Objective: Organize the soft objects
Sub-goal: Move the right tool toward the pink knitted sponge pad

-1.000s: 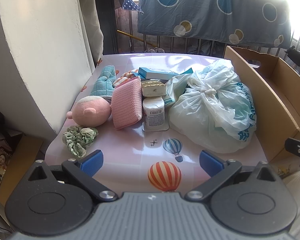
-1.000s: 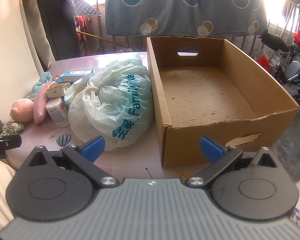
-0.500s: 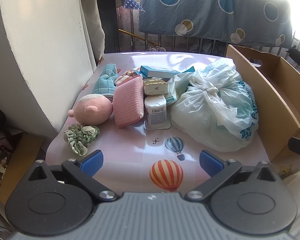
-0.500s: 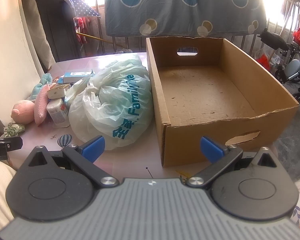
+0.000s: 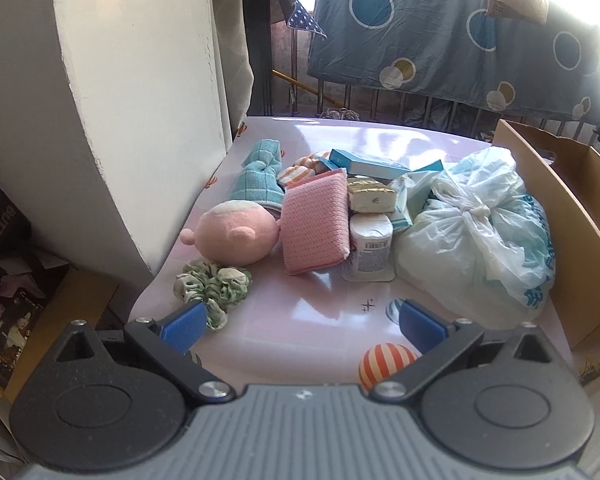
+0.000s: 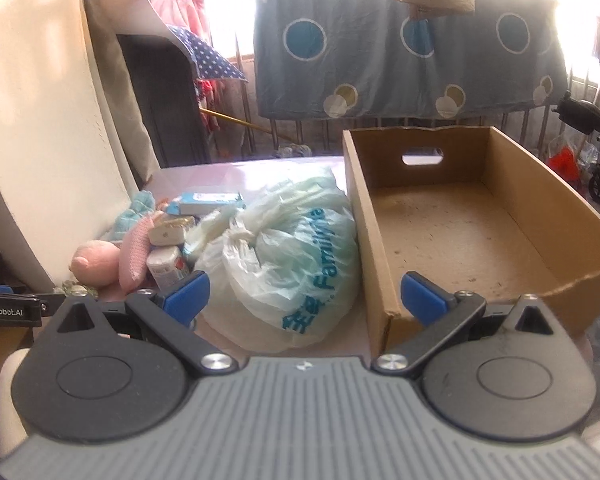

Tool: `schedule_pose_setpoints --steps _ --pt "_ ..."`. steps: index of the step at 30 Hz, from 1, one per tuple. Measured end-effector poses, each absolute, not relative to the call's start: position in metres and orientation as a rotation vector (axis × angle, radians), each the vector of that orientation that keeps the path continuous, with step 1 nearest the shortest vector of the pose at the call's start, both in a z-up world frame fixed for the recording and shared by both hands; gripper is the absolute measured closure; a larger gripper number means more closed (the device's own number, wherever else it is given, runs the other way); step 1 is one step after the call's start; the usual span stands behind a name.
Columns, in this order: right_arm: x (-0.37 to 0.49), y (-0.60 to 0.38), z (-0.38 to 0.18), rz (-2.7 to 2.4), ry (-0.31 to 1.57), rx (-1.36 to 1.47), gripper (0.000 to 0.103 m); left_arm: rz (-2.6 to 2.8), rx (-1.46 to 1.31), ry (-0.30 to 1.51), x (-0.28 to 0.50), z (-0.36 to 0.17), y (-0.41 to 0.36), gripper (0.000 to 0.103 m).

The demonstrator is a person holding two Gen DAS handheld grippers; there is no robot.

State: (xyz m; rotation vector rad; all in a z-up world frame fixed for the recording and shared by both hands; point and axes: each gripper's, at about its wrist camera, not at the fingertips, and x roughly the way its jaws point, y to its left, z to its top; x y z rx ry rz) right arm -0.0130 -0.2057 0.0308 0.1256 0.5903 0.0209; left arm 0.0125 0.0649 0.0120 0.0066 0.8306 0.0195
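On the pink table point(image 5: 300, 320) lie a green scrunchie point(image 5: 212, 284), a pink plush toy point(image 5: 236, 232), a pink knitted cloth point(image 5: 314, 224), a teal checked cloth point(image 5: 260, 178) and a tied white plastic bag point(image 5: 480, 236). My left gripper point(image 5: 300, 326) is open, low over the table's near edge, its left finger just in front of the scrunchie. My right gripper point(image 6: 304, 296) is open too, hovering before the plastic bag point(image 6: 288, 256) and the near left corner of the empty cardboard box point(image 6: 472, 236). Nothing sits between either pair of fingers.
A white bottle point(image 5: 370, 248), a small white packet point(image 5: 370, 196) and blue boxes point(image 5: 364, 162) stand among the soft things. A white wall point(image 5: 100, 120) borders the table on the left. A blue sheet point(image 6: 400, 48) hangs over railings behind.
Both grippers moved forward and lower toward the table. The left one is closer to the scrunchie; the right one is closer to the bag and box. Nothing was taken hold of.
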Motion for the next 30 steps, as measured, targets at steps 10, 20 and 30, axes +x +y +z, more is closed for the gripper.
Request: schedule_pose_setpoints --steps 10,20,30 --pt "0.057 -0.16 0.038 0.341 0.544 0.282 0.001 0.04 0.075 0.773 0.047 -0.012 0.085 0.0" --pt "0.155 -0.099 -0.015 0.581 0.736 0.444 0.046 -0.1 -0.039 0.782 0.096 -0.051 0.093 0.023" --pt "0.203 -0.067 -0.064 0.605 0.9 0.405 0.056 -0.148 -0.105 0.882 0.135 -0.085 0.088 0.016"
